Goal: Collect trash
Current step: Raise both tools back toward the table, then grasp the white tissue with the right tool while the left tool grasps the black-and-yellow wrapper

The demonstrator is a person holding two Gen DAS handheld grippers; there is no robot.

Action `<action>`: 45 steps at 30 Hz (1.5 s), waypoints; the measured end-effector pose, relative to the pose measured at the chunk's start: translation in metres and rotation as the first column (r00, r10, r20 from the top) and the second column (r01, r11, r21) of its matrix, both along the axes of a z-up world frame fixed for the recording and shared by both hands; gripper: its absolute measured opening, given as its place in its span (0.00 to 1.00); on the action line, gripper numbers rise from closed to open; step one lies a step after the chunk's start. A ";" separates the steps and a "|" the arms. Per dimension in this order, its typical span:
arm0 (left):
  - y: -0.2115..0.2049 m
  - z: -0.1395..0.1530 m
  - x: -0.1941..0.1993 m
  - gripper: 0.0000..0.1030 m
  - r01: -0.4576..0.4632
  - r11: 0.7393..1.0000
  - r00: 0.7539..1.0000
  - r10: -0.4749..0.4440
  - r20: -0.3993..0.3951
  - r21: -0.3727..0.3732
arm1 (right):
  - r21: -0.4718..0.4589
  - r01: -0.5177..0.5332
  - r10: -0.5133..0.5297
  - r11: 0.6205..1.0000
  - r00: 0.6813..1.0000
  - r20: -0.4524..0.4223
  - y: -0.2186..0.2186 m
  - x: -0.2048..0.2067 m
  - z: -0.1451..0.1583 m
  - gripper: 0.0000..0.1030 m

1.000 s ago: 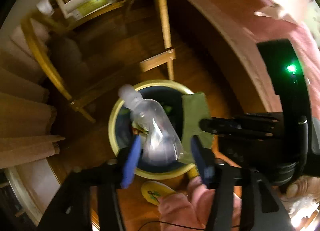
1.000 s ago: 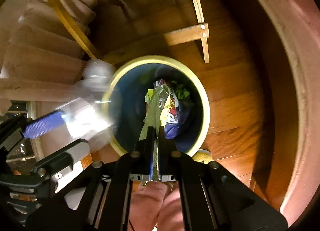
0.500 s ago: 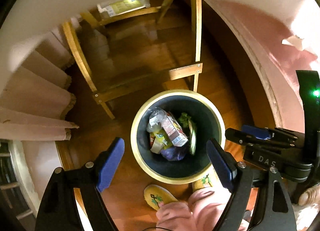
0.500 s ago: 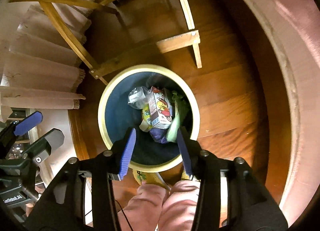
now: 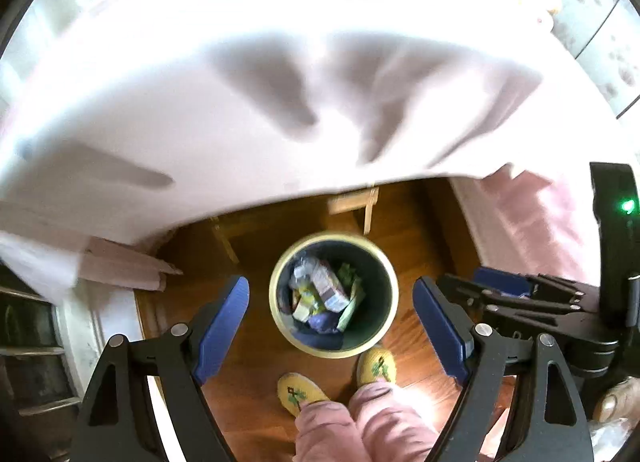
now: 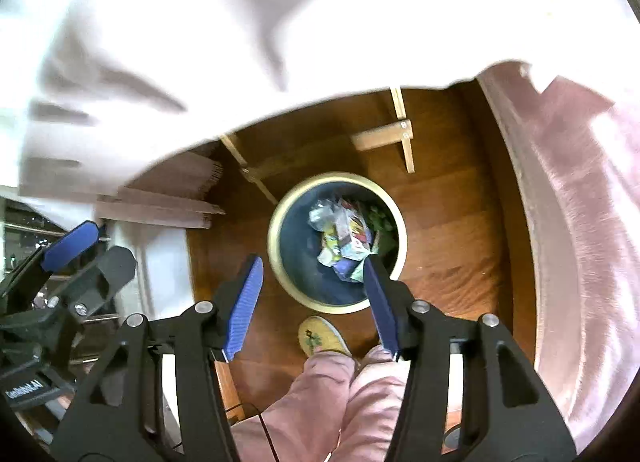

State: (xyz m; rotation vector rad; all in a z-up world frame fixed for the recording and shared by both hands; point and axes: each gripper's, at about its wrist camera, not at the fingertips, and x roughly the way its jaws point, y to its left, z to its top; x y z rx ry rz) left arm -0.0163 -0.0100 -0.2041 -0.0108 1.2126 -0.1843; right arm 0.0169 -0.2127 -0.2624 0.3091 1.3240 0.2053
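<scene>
A round bin (image 5: 384, 262) (image 6: 280, 262) with a cream rim and dark inside stands on the wood floor far below both grippers. Inside lie a clear plastic bottle (image 5: 301, 271) (image 6: 322, 214), a juice carton (image 5: 329, 287) (image 6: 354, 232), a green wrapper (image 5: 352, 298) and other packets. My left gripper (image 5: 331, 320) is open with nothing between its blue pads, high above the bin. My right gripper (image 6: 314, 298) is open and empty too, and shows at the right edge of the left wrist view (image 5: 520, 290).
A white tablecloth (image 5: 260, 102) (image 6: 180, 42) fills the upper half of both views, its edge overhanging the floor. Wooden chair legs (image 6: 400, 134) stand beyond the bin. A person's pink trouser legs (image 6: 320, 402) and yellow slippers (image 5: 300, 392) are just in front of the bin.
The left gripper let go of the clear bottle and the right gripper let go of the green wrapper; both landed in the bin. Both grippers opened and rose to tablecloth height.
</scene>
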 end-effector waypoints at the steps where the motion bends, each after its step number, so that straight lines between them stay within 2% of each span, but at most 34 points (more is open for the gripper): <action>1: 0.001 0.018 -0.002 0.83 -0.001 1.000 1.000 0.001 0.018 -0.004 | 0.005 -0.003 0.003 1.000 1.000 0.009 0.001 -0.002 0.014 0.49; 7: 0.009 0.118 -0.010 0.83 -0.010 1.000 0.994 0.011 0.107 -0.009 | 0.037 -0.035 0.032 0.999 0.996 0.083 0.009 -0.007 0.099 0.50; 10: 0.013 0.159 -0.010 0.83 -0.006 1.000 0.993 0.007 0.122 -0.010 | 0.037 -0.049 0.044 0.998 0.991 0.125 0.012 -0.007 0.135 0.52; 13: 0.017 0.196 -0.010 0.83 -0.002 1.000 0.985 0.003 0.171 -0.002 | 0.037 -0.056 0.049 0.998 0.985 0.168 0.016 -0.006 0.171 0.52; 15: 0.021 0.215 -0.007 0.83 0.002 1.000 0.981 -0.002 0.193 0.003 | 0.034 -0.064 0.056 0.997 0.978 0.201 0.020 -0.004 0.197 0.52; 25: 0.040 0.308 0.024 0.83 0.024 1.000 0.949 -0.022 0.315 -0.003 | -0.026 -0.091 0.094 0.996 0.940 0.328 0.046 0.023 0.286 0.52; 31: 0.056 0.341 0.050 0.83 0.028 1.000 0.923 -0.030 0.384 0.010 | -0.072 -0.081 0.104 0.994 0.899 0.425 0.062 0.050 0.330 0.52; 38: 0.080 0.370 0.097 0.83 -0.005 1.000 0.912 0.012 0.411 -0.018 | -0.148 -0.074 0.141 0.986 0.842 0.521 0.084 0.093 0.382 0.52; 43: 0.085 0.376 0.141 0.83 -0.051 0.999 0.910 0.049 0.411 -0.008 | -0.207 -0.098 0.198 0.973 0.814 0.546 0.089 0.140 0.399 0.52; 45: 0.082 0.372 0.163 0.83 -0.074 0.997 0.913 0.067 0.403 0.001 | -0.224 -0.110 0.217 0.968 0.815 0.537 0.087 0.164 0.397 0.52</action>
